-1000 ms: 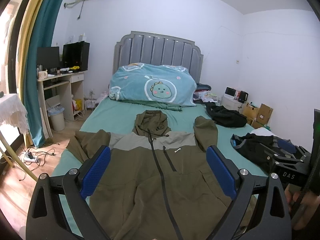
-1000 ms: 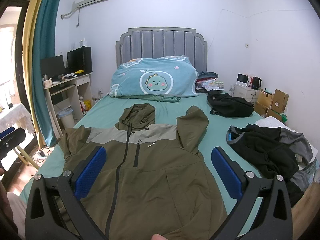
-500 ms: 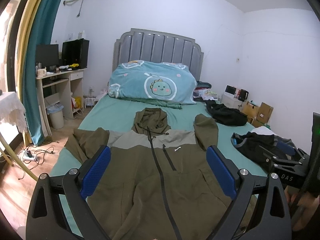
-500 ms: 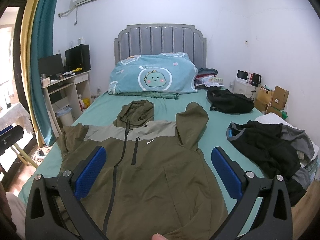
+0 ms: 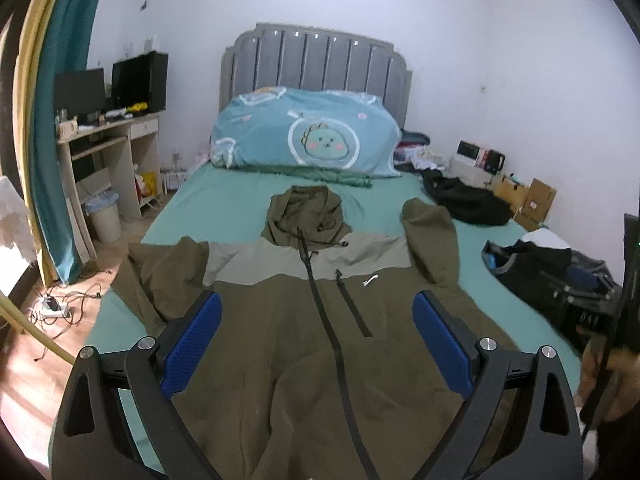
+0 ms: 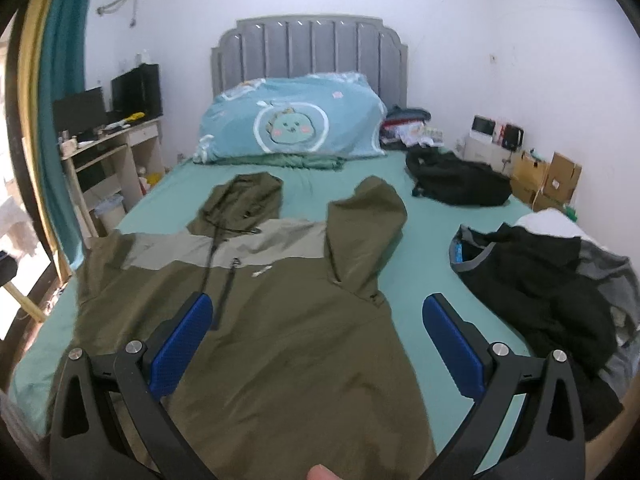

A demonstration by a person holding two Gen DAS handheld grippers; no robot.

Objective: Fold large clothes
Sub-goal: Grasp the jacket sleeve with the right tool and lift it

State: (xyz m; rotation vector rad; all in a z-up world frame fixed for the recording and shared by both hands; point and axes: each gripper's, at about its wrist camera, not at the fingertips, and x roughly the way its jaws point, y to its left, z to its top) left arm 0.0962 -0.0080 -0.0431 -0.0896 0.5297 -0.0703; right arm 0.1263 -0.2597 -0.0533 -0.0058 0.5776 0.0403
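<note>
An olive-green hooded jacket [image 5: 304,344] [image 6: 280,332] with a pale grey chest band lies spread front-up on the green bed [image 5: 224,208] [image 6: 420,280]. Its hood points toward the headboard. The right sleeve [image 6: 364,232] is folded up beside the hood; the left sleeve [image 5: 160,276] lies toward the bed's left edge. My left gripper [image 5: 318,308] hovers open above the jacket's lower front, nothing between its blue pads. My right gripper [image 6: 318,310] is open too, above the jacket's right side and empty.
A teal cartoon duvet [image 5: 308,136] is piled at the headboard. A black bag [image 6: 456,178] and a heap of dark clothes [image 6: 540,288] lie on the bed's right side. A desk with monitors [image 5: 108,128] and cables on the floor [image 5: 60,308] are left.
Both grippers have tipped downward and moved slightly forward over the jacket; the room appears higher in both views. The jacket has not moved and both grippers stay open.
</note>
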